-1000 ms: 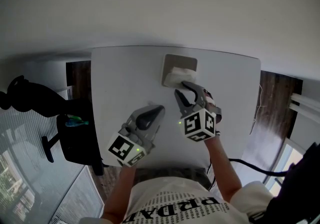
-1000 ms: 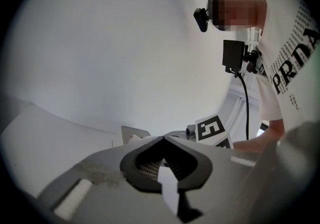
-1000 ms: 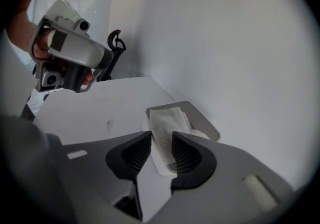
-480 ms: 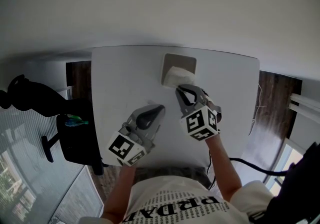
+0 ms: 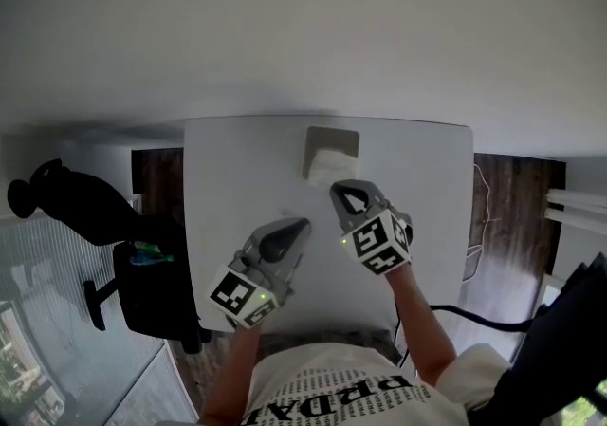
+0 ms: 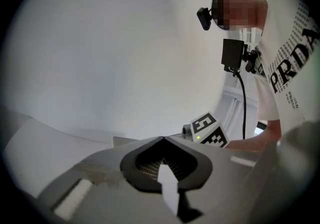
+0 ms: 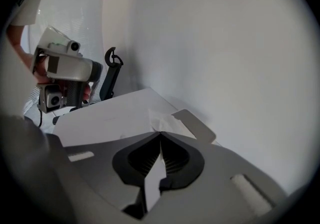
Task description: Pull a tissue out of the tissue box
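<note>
White tissue (image 5: 331,169) stands up from the grey tissue box (image 5: 334,139), which sits at the far middle of the white worktop (image 5: 228,158). The right gripper (image 5: 343,191) reaches to it; its fingers (image 7: 210,163) have just been closing and now pinch the tissue's near corner at their tips. The left gripper (image 5: 302,223) hovers just beside it over bare worktop, fingers (image 6: 100,168) pressed together on nothing.

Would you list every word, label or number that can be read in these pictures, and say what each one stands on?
"PRDA": large black letters on the person's white shirt; any further letters are unclear.
Smaller print round them: too small to read.
Marker cubes: black-and-white square patterns, no letters.
Tissue box: no print can be made out.
</note>
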`<state>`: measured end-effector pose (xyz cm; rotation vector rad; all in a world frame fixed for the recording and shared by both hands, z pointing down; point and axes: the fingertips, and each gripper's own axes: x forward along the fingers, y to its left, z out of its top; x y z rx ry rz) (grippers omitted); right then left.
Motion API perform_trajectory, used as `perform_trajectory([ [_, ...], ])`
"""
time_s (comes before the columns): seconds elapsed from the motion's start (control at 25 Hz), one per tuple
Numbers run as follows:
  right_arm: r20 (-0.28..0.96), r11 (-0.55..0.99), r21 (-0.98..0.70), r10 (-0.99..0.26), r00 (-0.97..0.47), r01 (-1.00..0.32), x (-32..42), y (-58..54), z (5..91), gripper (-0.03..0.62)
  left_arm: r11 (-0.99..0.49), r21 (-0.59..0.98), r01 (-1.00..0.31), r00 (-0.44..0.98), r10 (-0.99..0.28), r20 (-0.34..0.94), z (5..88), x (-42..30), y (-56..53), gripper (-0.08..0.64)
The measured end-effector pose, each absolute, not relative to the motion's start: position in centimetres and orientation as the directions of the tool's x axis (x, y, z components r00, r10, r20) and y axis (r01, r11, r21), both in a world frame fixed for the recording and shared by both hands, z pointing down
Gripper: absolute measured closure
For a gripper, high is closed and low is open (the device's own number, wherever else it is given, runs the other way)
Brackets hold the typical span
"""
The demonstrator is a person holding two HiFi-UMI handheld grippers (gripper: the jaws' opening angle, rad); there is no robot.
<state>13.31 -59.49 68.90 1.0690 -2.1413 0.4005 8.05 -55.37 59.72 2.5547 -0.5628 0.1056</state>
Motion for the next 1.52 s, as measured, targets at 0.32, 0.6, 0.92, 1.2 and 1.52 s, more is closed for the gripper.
perform_trajectory([
  [0.32,0.692,0.615,0.019,-0.578,-0.434,-0.788,12.9,-57.4,65.1,0.584,-0.787,0.467,-0.403,0.914,-0.373,0.161,55.7,7.4,-51.8,0.569],
  [0.6,0.648,0.584,0.054,-0.638,-0.416,-0.81,13.6,-57.4,60.6,0.584,-0.827,0.422,-0.371,0.927,-0.354,0.122,52.6,7.8,-51.1,0.568],
  [0.92,0.594,0.564,0.065,-0.685,-0.422,-0.823,13.2,-54.7,55.5,0.584,-0.861,0.363,-0.355,0.933,-0.35,0.082,48.7,8.4,-49.2,0.569],
  [1.2,0.524,0.535,0.041,-0.731,-0.437,-0.844,11.9,-50.0,51.1,0.584,-0.889,0.319,-0.327,0.942,-0.334,0.036,46.9,8.0,-45.1,0.569],
  [1.52,0.43,0.483,0.043,-0.8,-0.42,-0.875,10.8,-44.4,45.4,0.584,-0.906,0.243,-0.346,0.935,-0.355,0.007,43.5,6.7,-41.3,0.569],
])
